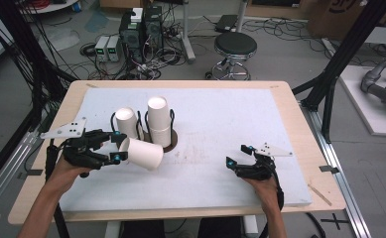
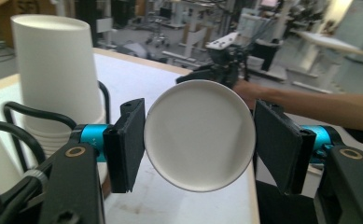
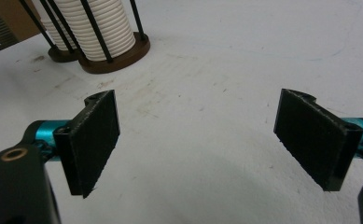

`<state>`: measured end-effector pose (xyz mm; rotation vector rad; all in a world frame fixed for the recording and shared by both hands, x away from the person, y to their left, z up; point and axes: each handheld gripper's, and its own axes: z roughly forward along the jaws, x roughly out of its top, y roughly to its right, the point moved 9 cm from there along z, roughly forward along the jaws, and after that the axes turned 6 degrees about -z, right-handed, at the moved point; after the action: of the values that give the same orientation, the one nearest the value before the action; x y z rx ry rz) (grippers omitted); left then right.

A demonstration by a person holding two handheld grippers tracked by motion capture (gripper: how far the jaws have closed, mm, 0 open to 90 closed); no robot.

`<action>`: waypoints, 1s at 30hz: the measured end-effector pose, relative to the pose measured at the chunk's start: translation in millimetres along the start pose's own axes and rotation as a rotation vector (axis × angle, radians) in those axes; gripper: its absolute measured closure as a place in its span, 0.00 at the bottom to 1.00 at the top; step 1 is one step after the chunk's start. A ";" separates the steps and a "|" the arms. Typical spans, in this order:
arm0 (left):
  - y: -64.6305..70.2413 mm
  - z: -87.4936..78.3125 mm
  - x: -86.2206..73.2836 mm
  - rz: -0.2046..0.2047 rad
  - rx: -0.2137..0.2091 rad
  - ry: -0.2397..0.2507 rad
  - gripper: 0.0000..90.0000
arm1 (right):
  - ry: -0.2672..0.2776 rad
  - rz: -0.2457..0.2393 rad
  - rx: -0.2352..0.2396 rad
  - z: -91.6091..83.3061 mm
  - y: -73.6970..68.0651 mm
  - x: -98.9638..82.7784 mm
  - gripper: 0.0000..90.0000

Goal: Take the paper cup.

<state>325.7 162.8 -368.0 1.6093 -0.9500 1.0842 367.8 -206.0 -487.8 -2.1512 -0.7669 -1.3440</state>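
At the left of the high view, the left gripper (image 1: 115, 146) is held low over the white mat (image 1: 220, 119) that covers most of the wooden table (image 1: 299, 124), its jaws pinching the closed bottom end of a single white paper cup (image 1: 143, 153). That cup lies on its side, pointing right and a little toward the person, its open mouth away from the gripper; whether its lower side touches the mat cannot be told. In the left gripper view the cup's round base (image 2: 199, 142) sits between the two black pads (image 2: 129, 142), the left pad touching its rim and the right pad close against it. Just behind the gripper stand two wire cup holders (image 1: 142, 124) on dark round bases, side by side. Each holds a stack of upside-down white paper cups: the left stack (image 1: 126, 121) is lower, the right stack (image 1: 159, 120) taller, and many nested rims show as ridges low on the stacks (image 3: 109, 25) in the right gripper view. No writing or brand can be read on the cups or holders. Farther right, well apart from the cups, the right gripper (image 1: 240, 155) hovers near the mat with its jaws spread wide and nothing between them; its pads (image 3: 95, 140) frame bare, lightly scuffed mat.
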 end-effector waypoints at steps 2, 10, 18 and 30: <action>-2.5 0.2 -3.3 -0.009 -0.006 -0.006 0.41 | -0.003 0.005 -0.001 0.2 0.6 -0.2 0.16; -3.5 1.1 -7.8 0.006 0.002 -0.026 0.41 | -0.002 -0.013 -0.004 -0.1 -2.5 0.2 0.16; -3.4 5.7 -13.2 0.007 0.008 -0.034 0.41 | -0.012 -0.017 0.008 0.5 -5.1 -0.3 0.16; -7.5 5.9 -16.9 -0.003 0.021 -0.033 0.41 | -0.013 -0.028 -0.001 1.3 -4.5 0.5 0.16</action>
<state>328.7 160.6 -387.1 1.6502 -0.9606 1.0713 365.7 -201.7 -487.4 -2.1597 -0.8046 -1.3456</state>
